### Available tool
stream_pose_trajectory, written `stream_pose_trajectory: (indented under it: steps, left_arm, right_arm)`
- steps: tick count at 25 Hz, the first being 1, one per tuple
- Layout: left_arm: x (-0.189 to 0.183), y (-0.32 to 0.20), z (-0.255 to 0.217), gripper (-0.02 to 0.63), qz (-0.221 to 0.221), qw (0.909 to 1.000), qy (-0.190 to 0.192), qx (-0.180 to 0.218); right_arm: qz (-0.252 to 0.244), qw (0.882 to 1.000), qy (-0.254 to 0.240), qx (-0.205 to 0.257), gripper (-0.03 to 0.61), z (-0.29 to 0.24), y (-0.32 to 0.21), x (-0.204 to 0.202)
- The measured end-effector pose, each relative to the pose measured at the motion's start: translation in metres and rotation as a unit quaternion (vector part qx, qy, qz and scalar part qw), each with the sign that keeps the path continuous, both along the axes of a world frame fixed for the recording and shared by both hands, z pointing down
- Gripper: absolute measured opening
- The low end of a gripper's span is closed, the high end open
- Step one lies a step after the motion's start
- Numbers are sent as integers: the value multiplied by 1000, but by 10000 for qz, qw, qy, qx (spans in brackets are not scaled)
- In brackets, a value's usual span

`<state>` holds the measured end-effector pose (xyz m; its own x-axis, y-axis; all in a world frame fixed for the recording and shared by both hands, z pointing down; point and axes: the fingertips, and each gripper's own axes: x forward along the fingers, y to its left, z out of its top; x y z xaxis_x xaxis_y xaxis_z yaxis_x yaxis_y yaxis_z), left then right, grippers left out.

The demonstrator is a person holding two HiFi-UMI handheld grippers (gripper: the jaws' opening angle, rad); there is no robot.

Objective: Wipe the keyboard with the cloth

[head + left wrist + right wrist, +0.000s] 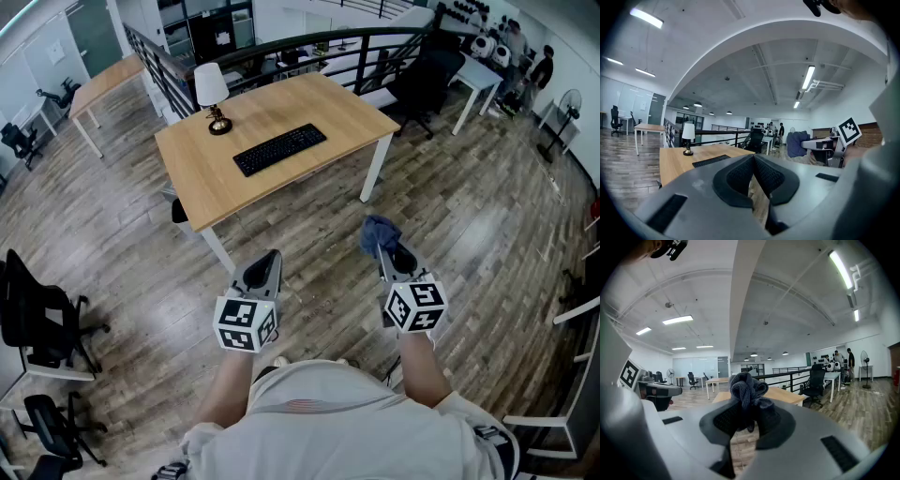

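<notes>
A black keyboard lies on a light wooden table ahead of me; the left gripper view also has the keyboard on the table. My right gripper is shut on a bunched blue-grey cloth, held over the floor, short of the table's near right corner. In the right gripper view the cloth bulges up between the jaws of the right gripper. My left gripper is shut and holds nothing, also short of the table; its pads meet.
A small lamp with a white shade stands on the table left of the keyboard. A black railing runs behind the table. Black office chairs stand at left and another chair beyond the table's right. Wooden floor lies all round.
</notes>
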<state>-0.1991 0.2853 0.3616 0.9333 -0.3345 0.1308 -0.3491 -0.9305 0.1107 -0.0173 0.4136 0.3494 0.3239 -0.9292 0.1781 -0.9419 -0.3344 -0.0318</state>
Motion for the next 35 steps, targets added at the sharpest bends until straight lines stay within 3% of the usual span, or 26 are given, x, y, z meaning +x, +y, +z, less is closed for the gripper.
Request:
stream_pose_trajectory:
  steps: [17,24,28,35]
  left_arm:
    - [-17,-13,-3,15,19,10000,39,10]
    - [-46,-42,7,14,65,10000,10,-40]
    - [-47,-51,16,15,280,9996,-1,-88]
    - [-18,-67,19,15,424,9990,29,-133]
  right_arm:
    - [17,10000,13,-44,121,2,-12,-16]
    - [-113,9985,-34,534,121,-7,-43,-50]
    - [2,9990,-89,446,123,2,-53,-63]
    - [237,9993,-181,223,123,11,-54,-31]
